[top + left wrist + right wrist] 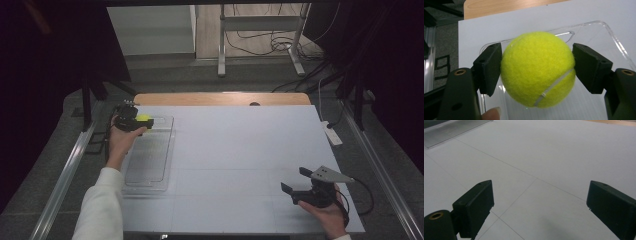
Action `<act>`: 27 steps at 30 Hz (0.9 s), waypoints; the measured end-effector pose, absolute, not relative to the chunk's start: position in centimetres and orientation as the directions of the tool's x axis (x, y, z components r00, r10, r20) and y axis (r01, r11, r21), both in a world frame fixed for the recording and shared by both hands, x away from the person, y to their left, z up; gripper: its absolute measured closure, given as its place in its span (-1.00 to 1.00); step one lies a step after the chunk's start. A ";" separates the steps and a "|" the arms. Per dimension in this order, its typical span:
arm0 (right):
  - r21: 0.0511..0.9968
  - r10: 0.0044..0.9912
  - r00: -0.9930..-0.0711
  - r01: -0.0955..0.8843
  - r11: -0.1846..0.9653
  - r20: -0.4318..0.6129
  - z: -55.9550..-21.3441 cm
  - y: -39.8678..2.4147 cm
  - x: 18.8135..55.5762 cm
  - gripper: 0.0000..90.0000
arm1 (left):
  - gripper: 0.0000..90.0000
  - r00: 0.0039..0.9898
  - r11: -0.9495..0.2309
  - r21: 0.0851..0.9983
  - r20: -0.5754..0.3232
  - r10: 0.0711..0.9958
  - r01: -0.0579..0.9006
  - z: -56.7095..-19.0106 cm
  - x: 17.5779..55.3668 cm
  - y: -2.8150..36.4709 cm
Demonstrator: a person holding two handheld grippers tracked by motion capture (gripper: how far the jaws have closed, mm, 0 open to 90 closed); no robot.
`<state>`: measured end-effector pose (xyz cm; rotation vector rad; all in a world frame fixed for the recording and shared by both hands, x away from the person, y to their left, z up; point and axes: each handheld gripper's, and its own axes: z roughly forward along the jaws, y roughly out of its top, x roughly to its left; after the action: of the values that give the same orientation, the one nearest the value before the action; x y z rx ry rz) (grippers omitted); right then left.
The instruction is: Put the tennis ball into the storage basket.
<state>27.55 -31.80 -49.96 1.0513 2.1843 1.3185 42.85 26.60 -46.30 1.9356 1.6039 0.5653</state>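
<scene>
My left gripper [537,68] clamping the fuzzy yellow tennis ball [537,70] above the clear plastic tray [150,160] at ten o'clock, my right gripper [539,202] wide, empty, at four o'clock.

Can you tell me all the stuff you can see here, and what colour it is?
tennis ball: one, yellow-green, clamped between the left gripper's jaws above the tray's far end
tray: one, clear plastic, on the left side of the table
table: one, white top with a wooden far edge
power strip: one, white, by the table's right edge
metal stand: one, grey, on the floor beyond the table
cables: several, black, on the floor
left gripper: one, black, shut on the ball
right gripper: one, black, jaws open, low at the table's near right
</scene>
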 end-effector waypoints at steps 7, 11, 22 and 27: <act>0.871 0.760 -0.648 0.403 0.280 0.056 -50.0 -31.8 27.5 -0.83 | -0.39 0.206 -0.144 0.639 -0.023 0.978 0.756 -46.7 42.9 26.5; 0.870 0.761 -0.647 0.404 0.281 0.054 -49.9 -31.8 27.5 -0.83 | -0.39 0.203 -0.143 0.631 -0.023 0.979 0.762 -47.0 43.0 26.6; 0.871 0.761 -0.647 0.403 0.281 0.054 -50.0 -31.8 27.6 -0.84 | -0.39 0.207 -0.150 0.612 -0.023 0.978 0.777 -47.7 43.0 26.6; 0.870 0.762 -0.646 0.404 0.283 0.052 -50.0 -31.9 27.6 -0.83 | -0.39 0.212 -0.162 0.596 -0.013 0.977 0.786 -48.0 43.2 26.4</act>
<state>27.57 -31.85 -49.97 1.0522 2.1838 1.3118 43.19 26.37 -47.96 2.0102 1.6282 0.5240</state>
